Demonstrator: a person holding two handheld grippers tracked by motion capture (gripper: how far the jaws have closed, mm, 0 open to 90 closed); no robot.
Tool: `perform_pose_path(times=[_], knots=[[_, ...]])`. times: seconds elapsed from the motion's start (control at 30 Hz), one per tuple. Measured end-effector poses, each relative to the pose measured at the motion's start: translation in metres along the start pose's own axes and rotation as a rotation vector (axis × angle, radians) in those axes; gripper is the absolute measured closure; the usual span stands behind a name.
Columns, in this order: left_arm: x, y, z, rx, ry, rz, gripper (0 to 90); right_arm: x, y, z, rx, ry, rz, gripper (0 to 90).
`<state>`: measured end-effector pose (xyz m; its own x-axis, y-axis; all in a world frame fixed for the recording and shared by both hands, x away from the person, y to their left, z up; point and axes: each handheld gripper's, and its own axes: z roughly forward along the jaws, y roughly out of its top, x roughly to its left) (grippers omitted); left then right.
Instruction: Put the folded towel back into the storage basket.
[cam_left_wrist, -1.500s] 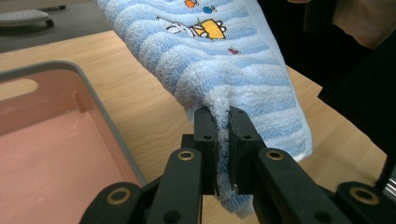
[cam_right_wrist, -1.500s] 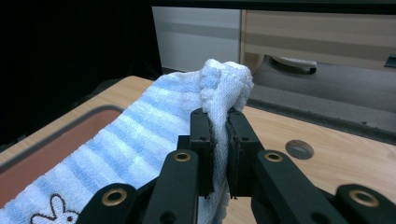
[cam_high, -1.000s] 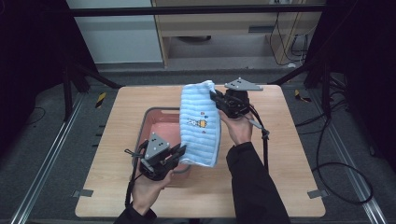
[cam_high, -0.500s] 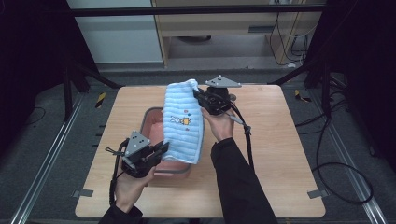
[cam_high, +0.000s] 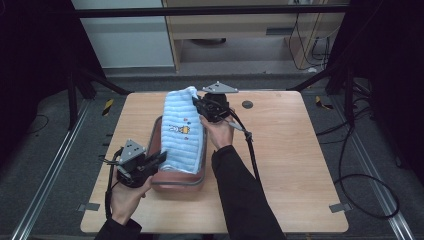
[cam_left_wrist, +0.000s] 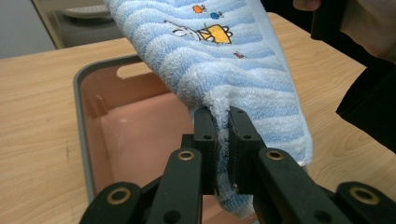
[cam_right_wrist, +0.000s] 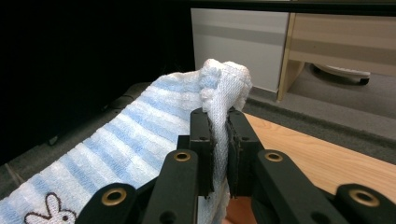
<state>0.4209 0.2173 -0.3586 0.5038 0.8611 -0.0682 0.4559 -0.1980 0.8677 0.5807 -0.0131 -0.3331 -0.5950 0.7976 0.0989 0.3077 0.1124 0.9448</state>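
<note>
From above, you hold the blue striped towel stretched lengthwise over the pink bin. Your left gripper is at the bin's near-left corner and your right gripper is at its far end.

In the left gripper view, your jaws are pinching the towel's bunched edge, with the bin's open inside just below.

In the right gripper view, your jaws are clamped on the towel's other end, a tuft poking up above them, the rest sloping away towards the bin.
</note>
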Motion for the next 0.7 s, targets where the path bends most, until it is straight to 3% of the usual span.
perform_pose_path(times=[0.43,0.7], knots=[[0.016,-0.016,0.02,0.069,0.026,-0.004,83.7,0.004,-0.021,0.029,0.052,0.0,0.007,82.8],[0.013,-0.021,0.027,0.097,0.024,0.003,83.7,-0.002,-0.032,0.032,0.072,-0.007,0.015,82.8]])
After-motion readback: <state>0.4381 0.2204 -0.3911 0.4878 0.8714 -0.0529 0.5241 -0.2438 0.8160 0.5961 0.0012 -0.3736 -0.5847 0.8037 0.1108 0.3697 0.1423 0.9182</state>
